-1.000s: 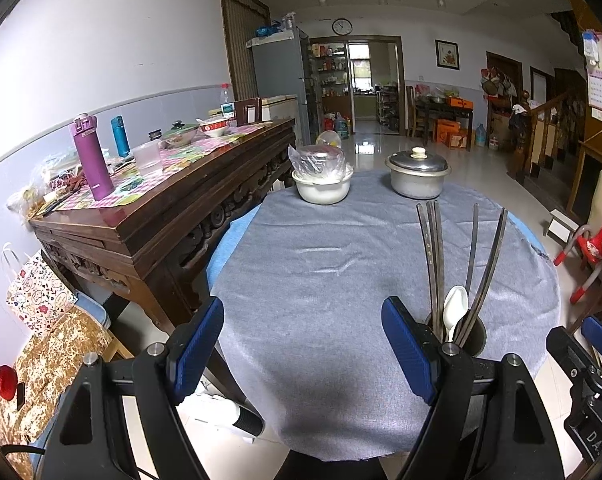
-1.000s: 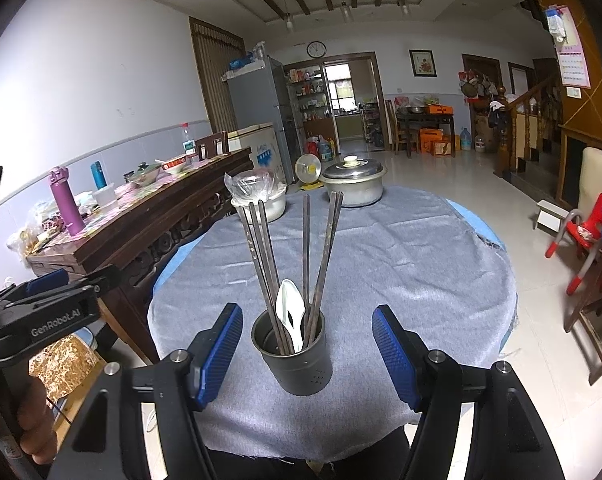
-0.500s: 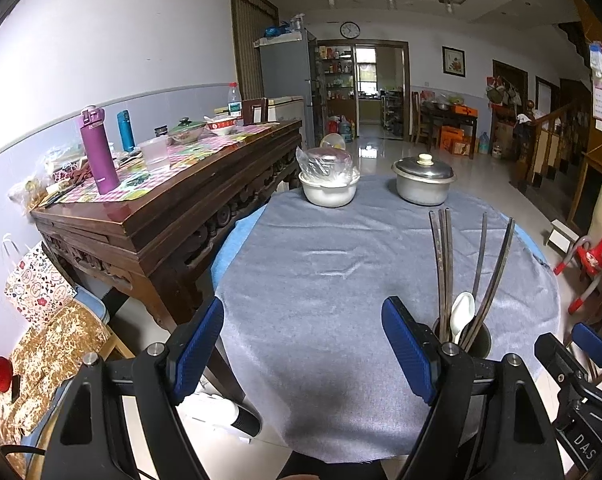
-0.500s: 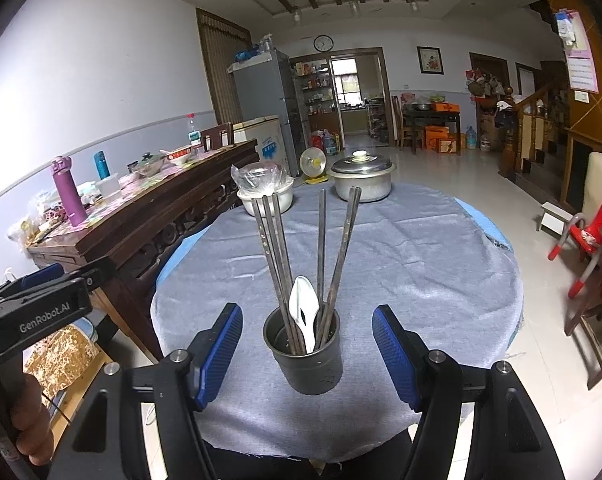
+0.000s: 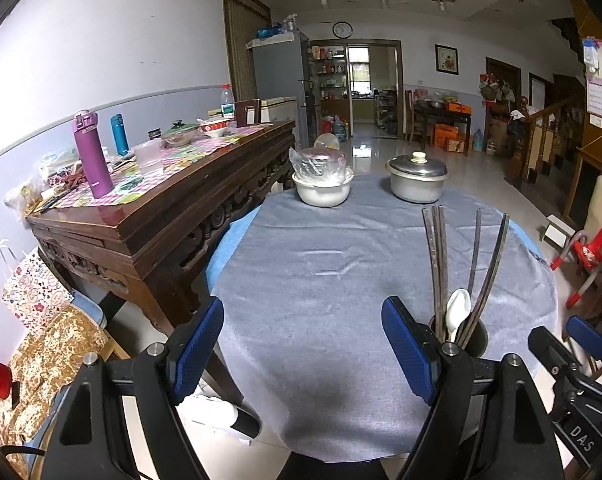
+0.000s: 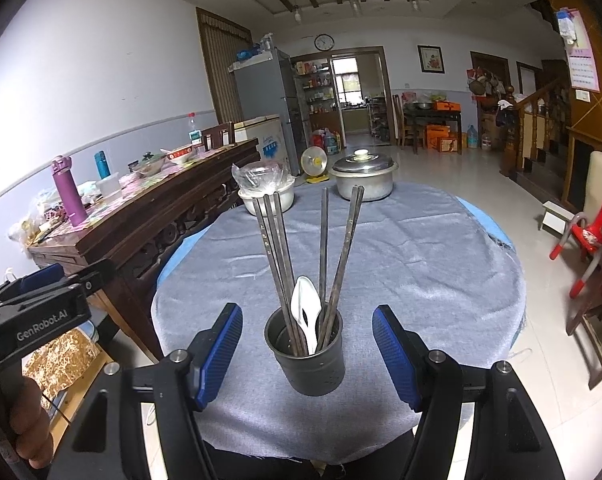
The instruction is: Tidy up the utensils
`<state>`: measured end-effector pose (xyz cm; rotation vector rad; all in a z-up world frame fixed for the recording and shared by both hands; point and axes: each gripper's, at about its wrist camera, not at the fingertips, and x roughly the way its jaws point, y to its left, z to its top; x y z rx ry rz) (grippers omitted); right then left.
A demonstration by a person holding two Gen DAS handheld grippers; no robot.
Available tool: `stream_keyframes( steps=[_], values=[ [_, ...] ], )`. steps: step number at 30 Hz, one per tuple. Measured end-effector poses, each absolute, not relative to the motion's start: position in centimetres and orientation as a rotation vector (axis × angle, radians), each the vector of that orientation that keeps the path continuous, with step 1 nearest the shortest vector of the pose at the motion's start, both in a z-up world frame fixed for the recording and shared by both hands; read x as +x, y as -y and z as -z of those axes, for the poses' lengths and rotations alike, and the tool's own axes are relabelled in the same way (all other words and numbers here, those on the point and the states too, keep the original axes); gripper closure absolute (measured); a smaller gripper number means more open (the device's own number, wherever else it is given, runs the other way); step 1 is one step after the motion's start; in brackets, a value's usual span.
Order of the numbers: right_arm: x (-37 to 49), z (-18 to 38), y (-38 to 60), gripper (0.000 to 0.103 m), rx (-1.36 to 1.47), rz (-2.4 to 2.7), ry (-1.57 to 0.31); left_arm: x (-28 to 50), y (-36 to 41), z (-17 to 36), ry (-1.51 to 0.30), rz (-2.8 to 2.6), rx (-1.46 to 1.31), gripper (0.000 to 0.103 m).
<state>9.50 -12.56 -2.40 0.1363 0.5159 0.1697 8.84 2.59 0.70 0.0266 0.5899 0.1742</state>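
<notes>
A dark metal utensil cup (image 6: 308, 354) stands near the front edge of the round table, which is covered by a grey cloth (image 6: 401, 248). It holds several dark chopsticks (image 6: 277, 248) and a white spoon (image 6: 306, 312). My right gripper (image 6: 307, 354) is open, its blue pads to either side of the cup, just short of it. My left gripper (image 5: 303, 350) is open and empty over the cloth to the left of the cup (image 5: 459, 330), with chopsticks (image 5: 435, 264) and spoon (image 5: 457, 312) showing behind its right finger.
A lidded metal pot (image 6: 364, 180) and a plastic-covered white bowl (image 6: 265, 190) stand at the table's far side. A dark wooden sideboard (image 5: 153, 216) with a purple bottle (image 5: 93, 152) is close on the left. Red chairs (image 6: 585, 236) stand at right.
Both views have shifted slightly back and up from the table. The cup and its utensils stay put. Both grippers stay open.
</notes>
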Motion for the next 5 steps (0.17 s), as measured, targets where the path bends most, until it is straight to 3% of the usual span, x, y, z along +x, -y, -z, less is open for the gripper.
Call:
stream_keyframes(
  steps=[5],
  values=[
    [10.3,3.0,13.9,0.032,0.146,-0.141,-0.522,10.2,-2.2,0.0,-0.616,-0.139,0.036,0.021]
  ],
)
